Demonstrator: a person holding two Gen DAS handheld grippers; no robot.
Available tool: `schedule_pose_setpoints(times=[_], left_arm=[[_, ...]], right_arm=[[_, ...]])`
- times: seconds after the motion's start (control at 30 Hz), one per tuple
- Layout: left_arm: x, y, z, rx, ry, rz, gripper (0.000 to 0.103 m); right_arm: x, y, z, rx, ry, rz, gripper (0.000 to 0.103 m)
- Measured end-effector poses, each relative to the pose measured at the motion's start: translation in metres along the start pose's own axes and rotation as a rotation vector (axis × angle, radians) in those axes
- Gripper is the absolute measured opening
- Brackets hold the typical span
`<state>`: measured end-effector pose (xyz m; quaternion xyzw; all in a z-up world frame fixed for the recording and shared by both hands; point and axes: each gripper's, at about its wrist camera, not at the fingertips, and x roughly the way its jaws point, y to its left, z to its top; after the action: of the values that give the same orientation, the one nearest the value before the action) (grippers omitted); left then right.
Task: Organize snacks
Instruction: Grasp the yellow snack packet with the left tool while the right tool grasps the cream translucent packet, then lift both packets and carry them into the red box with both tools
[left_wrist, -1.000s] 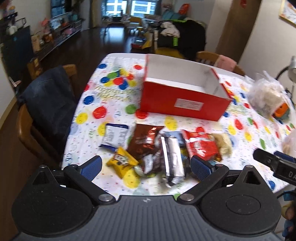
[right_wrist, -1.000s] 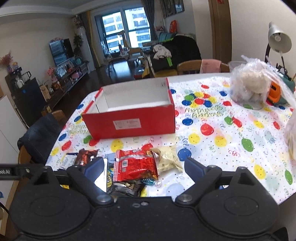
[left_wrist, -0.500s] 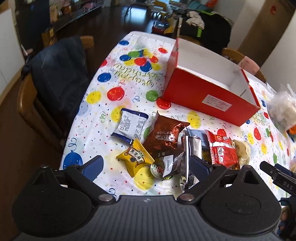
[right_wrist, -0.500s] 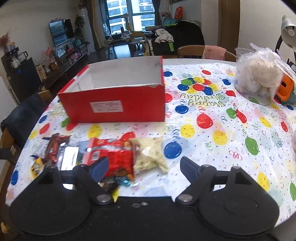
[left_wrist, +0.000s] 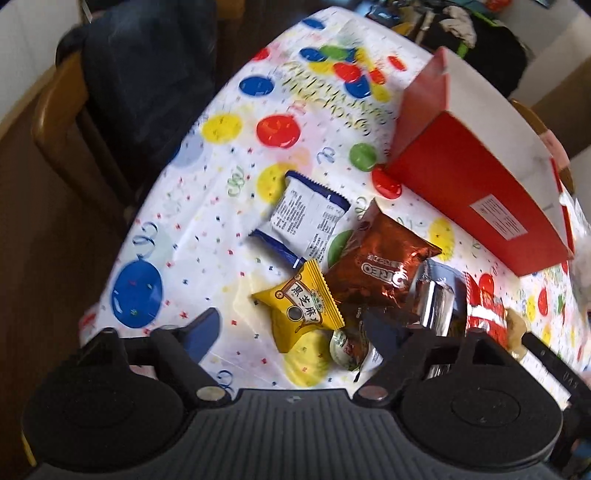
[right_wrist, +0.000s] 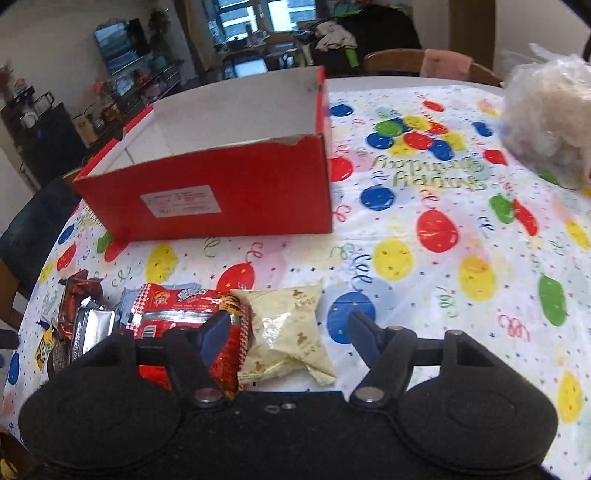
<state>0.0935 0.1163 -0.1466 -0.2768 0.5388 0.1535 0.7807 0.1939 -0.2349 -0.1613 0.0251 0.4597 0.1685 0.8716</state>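
Left wrist view: the left hand-held gripper (left_wrist: 295, 328), jaws apart and just narrowing, straddles the yellow crimped snack packet (left_wrist: 301, 308) at lower centre for pickup.

Right wrist view: the right hand-held gripper (right_wrist: 288, 334), likewise apart and narrowing, frames the cream plastic snack pouch (right_wrist: 288, 328); the open red cardboard box (right_wrist: 221, 192), upper left on the counter (right_wrist: 424, 258), waits to receive them.

The left gripper (left_wrist: 295, 328) is pointing steeply down, its jaws standing apart after just closing partway, with a yellow packet (left_wrist: 301, 308) lying between the fingers, apparently untouched. The right gripper (right_wrist: 290, 332) is tilting down less steeply, its jaws likewise narrowing yet still apart, a cream packet (right_wrist: 286, 325) sitting between its fingers (right_wrist: 214, 334).
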Motion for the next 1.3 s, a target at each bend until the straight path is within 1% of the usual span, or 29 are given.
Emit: schedule_pose_setpoints(times=[0.03,0.07,0.1,0.2,0.3,0.43,0.53,0.63,0.67,0.7,0.83,0.93,1.1,1.3], left_arm=[[0.004,0.0,0.002,-0.015,0.005,0.007,0.075],[0.009,0.0,0.003,-0.029,0.008,0.011,0.071],[0.012,0.0,0.004,-0.042,0.013,0.007,0.068],[0.023,0.002,0.007,-0.093,0.027,-0.011,0.068],[0.03,0.001,0.008,-0.114,0.032,-0.013,0.067],[0.039,0.002,0.011,-0.137,0.045,-0.012,0.058],[0.042,-0.001,0.01,-0.129,0.037,0.0,0.056],[0.042,-0.002,0.01,-0.122,0.03,0.012,0.053],[0.041,-0.002,0.009,-0.119,0.027,0.016,0.051],[0.042,-0.003,0.009,-0.115,0.025,0.02,0.047],[0.041,-0.004,0.007,-0.086,0.016,0.027,0.045],[0.039,-0.002,0.006,-0.086,0.011,0.015,0.043],[0.035,0.004,0.006,-0.081,0.004,-0.002,0.034],[0.031,0.015,0.004,-0.096,-0.002,-0.02,0.031]], right_arm=[[0.002,0.001,0.001,-0.007,0.004,0.002,0.068],[0.004,0.002,0.001,-0.014,0.01,0.004,0.067],[0.006,0.001,0.002,-0.016,0.015,0.004,0.065],[0.011,-0.002,0.003,-0.013,0.027,0.003,0.061],[0.013,-0.004,0.004,-0.019,0.033,0.003,0.059],[0.018,-0.005,0.006,-0.027,0.043,-0.003,0.055],[0.021,-0.004,0.006,-0.032,0.044,-0.004,0.053],[0.023,-0.002,0.006,-0.042,0.051,0.005,0.045],[0.024,-0.001,0.006,-0.045,0.053,0.006,0.041],[0.024,0.0,0.006,-0.049,0.053,0.001,0.04],[0.022,0.001,0.005,-0.057,0.049,-0.01,0.036],[0.02,0.001,0.004,-0.058,0.045,-0.012,0.035],[0.01,0.002,0.002,-0.052,0.035,-0.022,0.034],[-0.006,0.004,0.001,-0.037,0.014,-0.031,0.034]])
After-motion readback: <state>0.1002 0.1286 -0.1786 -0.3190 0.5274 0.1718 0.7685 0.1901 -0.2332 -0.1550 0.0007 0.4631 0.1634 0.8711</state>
